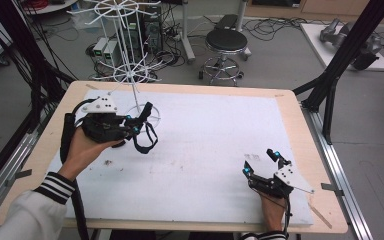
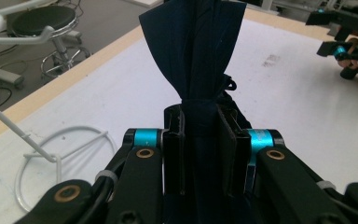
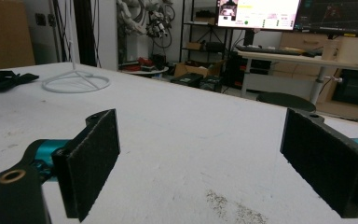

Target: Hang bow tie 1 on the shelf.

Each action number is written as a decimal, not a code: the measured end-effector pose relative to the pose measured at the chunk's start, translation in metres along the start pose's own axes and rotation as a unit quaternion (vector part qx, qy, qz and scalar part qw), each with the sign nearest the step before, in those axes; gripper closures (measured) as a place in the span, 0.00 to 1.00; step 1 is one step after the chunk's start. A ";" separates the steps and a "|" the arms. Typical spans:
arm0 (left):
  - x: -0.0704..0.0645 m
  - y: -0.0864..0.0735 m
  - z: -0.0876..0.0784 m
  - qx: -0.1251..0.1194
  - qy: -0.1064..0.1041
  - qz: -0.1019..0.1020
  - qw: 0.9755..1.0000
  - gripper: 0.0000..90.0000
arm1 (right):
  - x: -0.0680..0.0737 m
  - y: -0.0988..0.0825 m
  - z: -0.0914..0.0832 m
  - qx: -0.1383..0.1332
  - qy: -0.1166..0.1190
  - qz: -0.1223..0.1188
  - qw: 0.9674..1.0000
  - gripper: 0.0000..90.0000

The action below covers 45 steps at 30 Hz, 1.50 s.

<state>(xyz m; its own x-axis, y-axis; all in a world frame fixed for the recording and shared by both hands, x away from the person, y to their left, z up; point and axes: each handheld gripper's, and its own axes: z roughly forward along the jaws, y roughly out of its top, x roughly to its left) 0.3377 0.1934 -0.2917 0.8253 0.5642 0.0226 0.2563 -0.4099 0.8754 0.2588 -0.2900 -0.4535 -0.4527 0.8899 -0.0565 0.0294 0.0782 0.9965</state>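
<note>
My left gripper [image 1: 139, 121] is at the far left of the table, just above the white mat, and is shut on a dark navy fabric piece [image 1: 145, 142] whose black strap loops hang below it. In the left gripper view the fabric [image 2: 193, 46] is pinched between the pads [image 2: 173, 149] and fans out upward beyond my left gripper [image 2: 204, 140]. A white wire rack [image 1: 130, 55] stands right behind that gripper, its ring base [image 2: 65, 154] on the mat. Near the front right, my right gripper [image 1: 263, 162] rests open with nothing between its pads [image 3: 93, 161].
A white mat [image 1: 215, 145] covers the wooden table [image 1: 307, 145]. The rack's ring base [image 3: 76, 83] lies far ahead of the right gripper. Behind the table are a black stool [image 1: 226, 42], floor cables and black frame posts [image 1: 350, 45]. The other hand's gripper [image 2: 345, 28] is visible across the mat.
</note>
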 end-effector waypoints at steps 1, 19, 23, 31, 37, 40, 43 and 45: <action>0.001 0.001 -0.001 -0.002 0.002 -0.001 1.000 0.82 | 0.000 0.000 0.000 0.000 0.000 0.000 1.000 0.12; 0.018 0.028 -0.002 -0.027 0.034 -0.005 0.999 0.82 | 0.000 0.000 -0.001 0.001 0.000 0.003 1.000 0.12; 0.021 0.031 -0.001 -0.029 0.040 -0.008 0.999 0.82 | 0.000 0.000 -0.001 0.002 0.001 0.006 1.000 0.12; 0.028 0.041 -0.001 -0.028 0.055 -0.009 0.998 0.82 | -0.001 0.000 -0.001 0.000 0.002 0.009 1.000 0.12; 0.034 0.047 0.001 -0.028 0.068 -0.011 0.997 0.82 | -0.001 0.000 -0.001 -0.003 0.002 0.008 1.000 0.12; 0.038 0.049 0.002 -0.024 0.075 -0.010 0.997 0.82 | -0.001 0.000 -0.001 -0.004 0.003 0.009 1.000 0.12; 0.042 0.051 0.003 -0.025 0.080 -0.013 0.996 0.82 | -0.001 0.000 -0.001 -0.003 0.003 0.012 1.000 0.12; 0.044 0.052 0.004 -0.022 0.084 -0.012 0.996 0.82 | -0.001 0.000 -0.001 -0.003 0.002 0.012 1.000 0.12</action>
<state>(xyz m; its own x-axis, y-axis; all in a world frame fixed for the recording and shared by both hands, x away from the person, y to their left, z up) 0.3890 0.1940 -0.2466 0.7216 0.6879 0.0784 0.2505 -0.3650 0.8967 0.2582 -0.2917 -0.4538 -0.4560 0.8894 -0.0319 0.0344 0.0535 0.9980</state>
